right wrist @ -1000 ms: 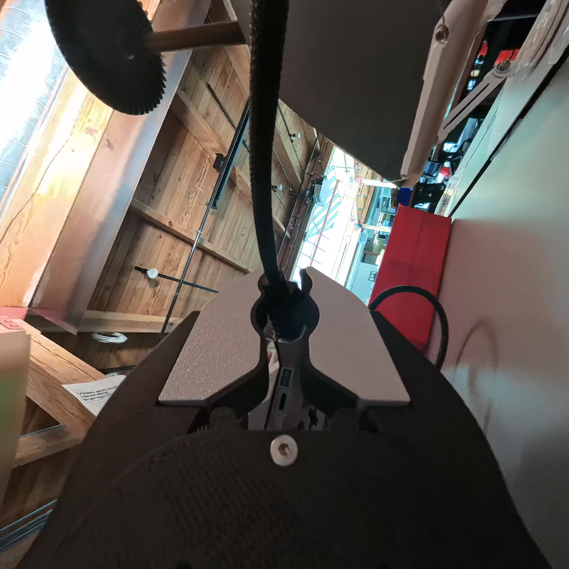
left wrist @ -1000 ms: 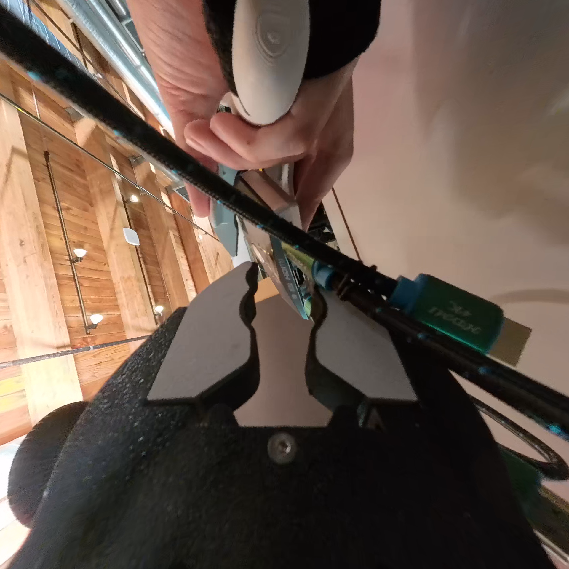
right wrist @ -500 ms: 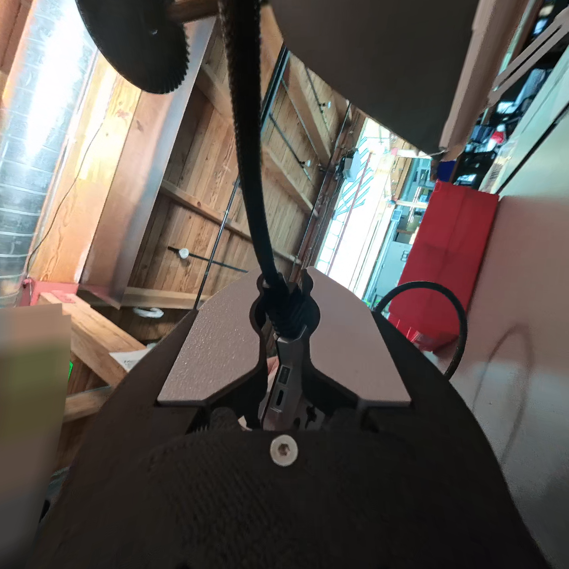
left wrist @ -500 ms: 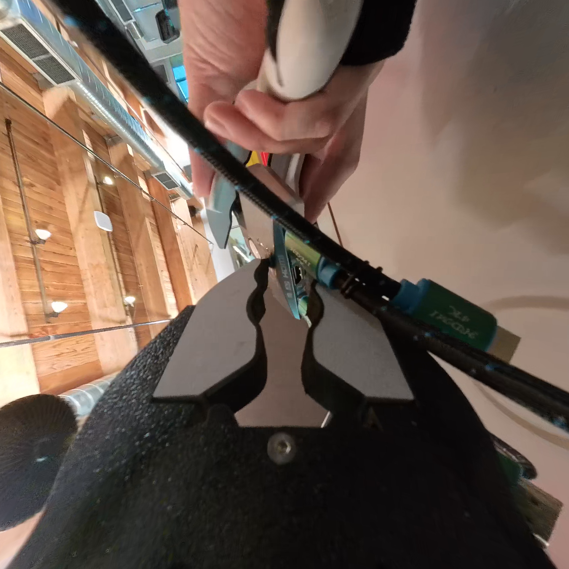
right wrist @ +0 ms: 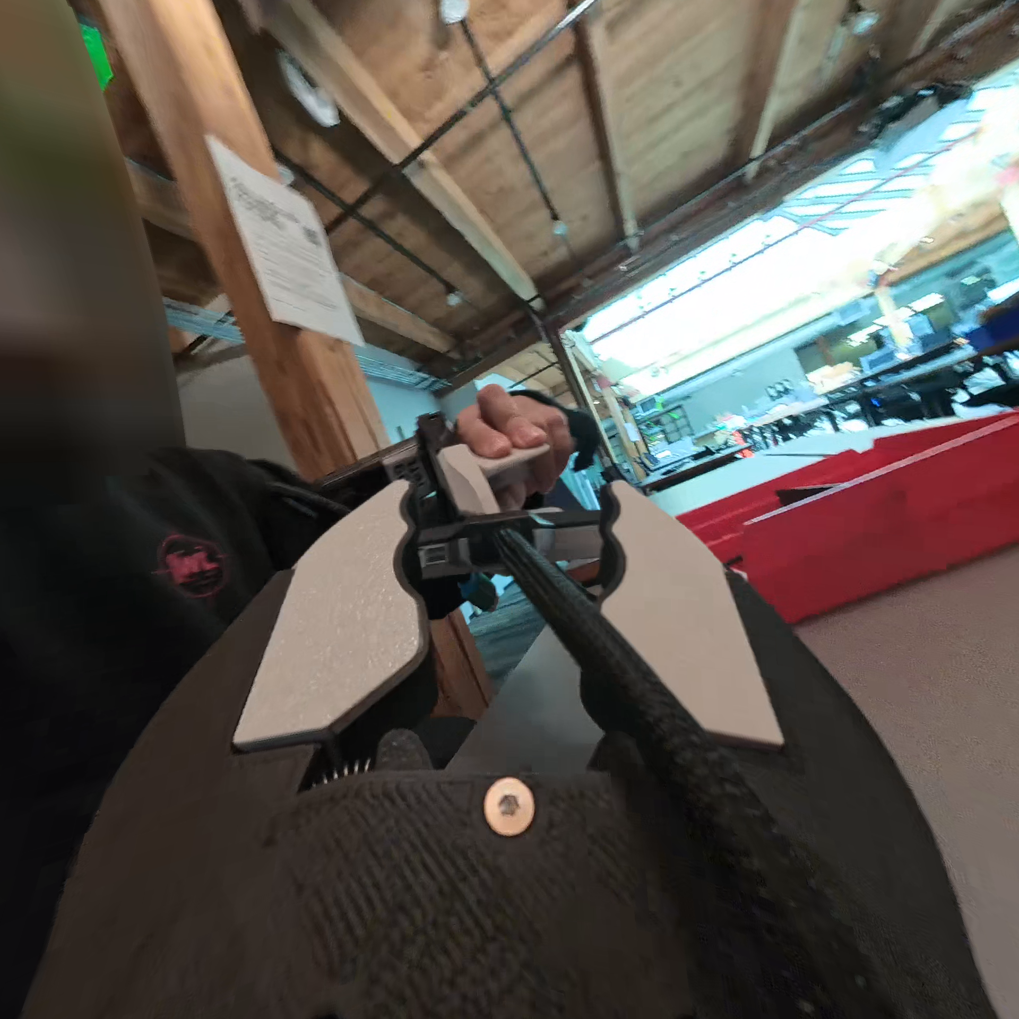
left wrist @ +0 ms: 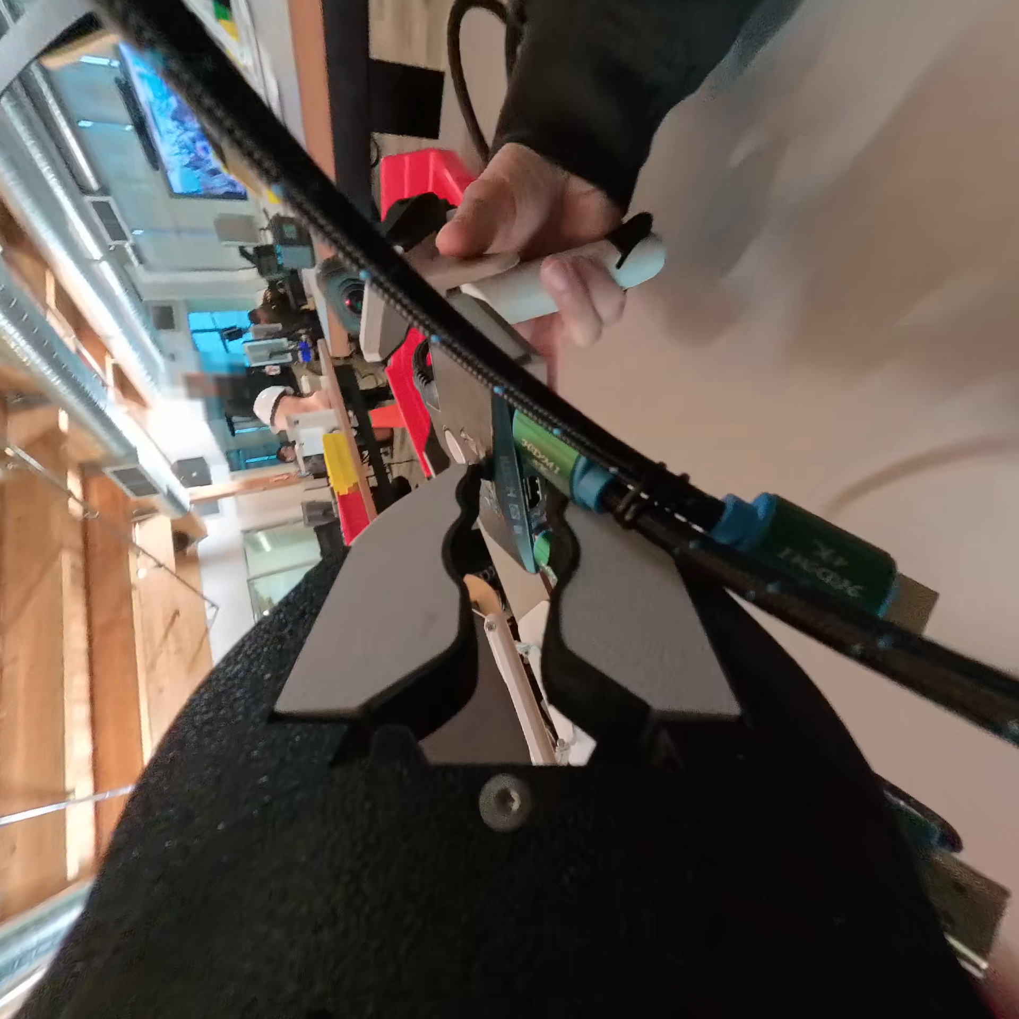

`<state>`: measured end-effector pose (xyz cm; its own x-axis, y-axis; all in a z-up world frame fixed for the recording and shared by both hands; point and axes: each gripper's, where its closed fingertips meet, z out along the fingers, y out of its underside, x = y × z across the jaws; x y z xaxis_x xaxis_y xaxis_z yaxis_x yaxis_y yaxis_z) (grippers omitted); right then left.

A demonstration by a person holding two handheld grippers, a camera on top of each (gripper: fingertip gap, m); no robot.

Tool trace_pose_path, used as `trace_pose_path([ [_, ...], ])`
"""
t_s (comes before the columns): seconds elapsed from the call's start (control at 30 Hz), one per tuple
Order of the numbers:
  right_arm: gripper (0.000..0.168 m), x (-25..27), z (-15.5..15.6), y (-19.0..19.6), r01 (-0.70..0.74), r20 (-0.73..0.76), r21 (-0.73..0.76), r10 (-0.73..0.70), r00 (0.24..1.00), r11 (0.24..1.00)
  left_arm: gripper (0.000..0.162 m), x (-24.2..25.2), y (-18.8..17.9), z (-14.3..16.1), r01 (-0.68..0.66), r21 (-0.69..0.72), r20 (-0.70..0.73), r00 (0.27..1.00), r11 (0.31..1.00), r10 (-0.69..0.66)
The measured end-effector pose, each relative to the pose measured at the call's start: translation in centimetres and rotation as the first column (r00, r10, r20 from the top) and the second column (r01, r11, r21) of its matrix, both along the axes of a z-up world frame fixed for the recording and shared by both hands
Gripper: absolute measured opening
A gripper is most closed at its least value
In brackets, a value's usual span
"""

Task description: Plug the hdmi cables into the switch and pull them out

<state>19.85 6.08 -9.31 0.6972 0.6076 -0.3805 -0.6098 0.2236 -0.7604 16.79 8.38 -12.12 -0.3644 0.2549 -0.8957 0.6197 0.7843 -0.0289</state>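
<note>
In the left wrist view my left gripper (left wrist: pixel 510 491) is shut on the thin HDMI switch (left wrist: pixel 504 499), which has a grey body and a blue port face. One green HDMI plug (left wrist: pixel 543 460) sits in a port of it. A second green plug (left wrist: pixel 816 562) hangs free beside the black braided cable (left wrist: pixel 309 209), its metal end bare. In the right wrist view my right gripper (right wrist: pixel 507 529) is wide open. The switch (right wrist: pixel 557 537) lies crosswise between its fingertips, and the switch's black cable (right wrist: pixel 606 661) runs back through the jaws. A left finger (right wrist: pixel 468 485) shows behind the switch.
A hand (left wrist: pixel 524 220) holds the right gripper's handle above the switch. Red boxes (right wrist: pixel 827 540) stand on the beige tabletop (right wrist: pixel 910 717) to the right. A wooden post (right wrist: pixel 264 331) and a dark sleeve (right wrist: pixel 138 551) are on the left.
My right gripper, earlier shut at the switch's cable end, has opened wide and turned about a quarter turn around the switch. Both hands have swung round. My left gripper has kept its hold.
</note>
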Motion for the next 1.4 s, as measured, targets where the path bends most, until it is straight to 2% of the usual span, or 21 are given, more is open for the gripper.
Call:
trace_pose_path([
  [0.03, 0.058, -0.8, 0.0, -0.4, -0.027, 0.046, 0.019, 0.026, 0.999, 0.999, 0.022, -0.3, -0.1, 0.0, 0.016, 0.011, -0.011, 1.0, 1.0, -0.016],
  [0.13, 0.058, -3.0, -0.6, -0.7, -0.075, 0.187, 0.017, 0.07, 0.98, 0.997, 0.022, -0.8, -0.1, 0.4, 0.038, 0.0, -0.054, 0.998, 0.999, -0.038],
  [0.2, 0.054, -3.4, -0.7, -0.8, -0.081, 0.212, 0.029, 0.073, 0.975, 0.996, 0.023, -1.4, -0.4, 0.5, 0.049, -0.022, -0.097, 0.994, 0.999, -0.051],
  [0.27, 0.048, -3.6, -0.9, -0.4, -0.075, 0.225, 0.014, 0.07, 0.972, 0.997, 0.023, -1.8, -0.7, 0.3, 0.057, -0.001, -0.104, 0.993, 0.998, -0.057],
  [0.3, 0.05, -3.6, -0.9, -0.2, -0.071, 0.226, 0.017, 0.066, 0.972, 0.997, 0.023, -1.9, -0.7, 0.3, 0.06, 0.022, -0.096, 0.994, 0.998, -0.057],
  [0.37, 0.038, -3.3, -0.6, -0.1, -0.057, 0.212, 0.024, 0.05, 0.976, 0.998, 0.023, -1.8, -0.5, 0.5, 0.055, 0.031, -0.094, 0.994, 0.998, -0.052],
  [0.5, 0.037, -3.6, -0.8, -0.2, -0.028, 0.3, 0.013, 0.023, 0.954, 1.0, 0.023, -2.0, -0.5, 0.3, 0.064, 0.018, -0.11, 0.992, 0.998, -0.061],
  [0.6, 0.036, -3.5, -0.2, -0.2, 0.037, 0.344, 0.05, -0.052, 0.937, 0.998, 0.024, -1.4, -0.1, 0.5, 0.018, -0.02, -0.122, 0.992, 1.0, -0.02],
  [0.73, 0.035, -2.9, 0.6, -0.2, 0.136, 0.371, 0.087, -0.158, 0.915, 0.987, 0.026, -0.1, 1.0, 1.1, -0.12, -0.186, -0.2, 0.976, 0.975, 0.082],
  [0.8, 0.033, -2.4, 0.6, -0.4, 0.162, 0.374, 0.08, -0.18, 0.91, 0.984, 0.026, 0.5, 1.7, 2.2, -0.187, -0.329, -0.235, 0.966, 0.926, 0.112],
  [0.83, 0.024, -1.9, 0.9, -0.7, 0.187, 0.362, 0.1, -0.211, 0.908, 0.977, 0.02, 0.6, 2.1, 2.7, -0.219, -0.401, -0.266, 0.957, 0.889, 0.116],
  [0.87, 0.024, -1.8, 1.0, -0.9, 0.193, 0.36, 0.102, -0.217, 0.907, 0.976, 0.02, 0.7, 2.7, 2.9, -0.264, -0.458, -0.312, 0.942, 0.849, 0.125],
  [0.97, 0.024, -1.2, 0.6, -0.7, 0.227, 0.373, 0.081, -0.241, 0.896, 0.971, 0.021, 1.5, 5.3, 2.4, -0.441, -0.555, -0.439, 0.875, 0.705, 0.202],
  [1.03, 0.024, -1.1, 0.4, -0.6, 0.238, 0.381, 0.073, -0.247, 0.891, 0.969, 0.024, 1.7, 6.8, 1.8, -0.563, -0.605, -0.557, 0.805, 0.564, 0.206],
  [1.1, 0.024, -1.2, 0.5, -0.5, 0.251, 0.403, 0.075, -0.26, 0.878, 0.965, 0.029, 1.2, 7.7, 1.3, -0.677, -0.614, -0.704, 0.702, 0.406, 0.106],
  [1.13, 0.024, -1.3, 0.6, -0.6, 0.258, 0.409, 0.08, -0.268, 0.872, 0.963, 0.037, 0.7, 8.0, 0.9, -0.732, -0.592, -0.772, 0.635, 0.337, 0.025],
  [1.2, 0.024, -1.2, 0.8, -0.7, 0.266, 0.419, 0.087, -0.277, 0.865, 0.96, 0.04, -0.4, 8.8, 0.2, -0.823, -0.525, -0.851, 0.507, 0.218, -0.137],
  [1.3, 0.024, -1.2, 0.9, -0.9, 0.277, 0.427, 0.105, -0.295, 0.855, 0.955, 0.046, -2.5, 9.5, -1.8, -0.907, -0.399, -0.862, 0.32, 0.136, -0.393],
  [1.4, 0.023, -1.9, 1.5, -1.1, 0.256, 0.439, 0.143, -0.293, 0.849, 0.956, 0.066, -4.3, 8.6, -4.9, -0.962, -0.24, -0.768, 0.105, 0.131, -0.632],
])
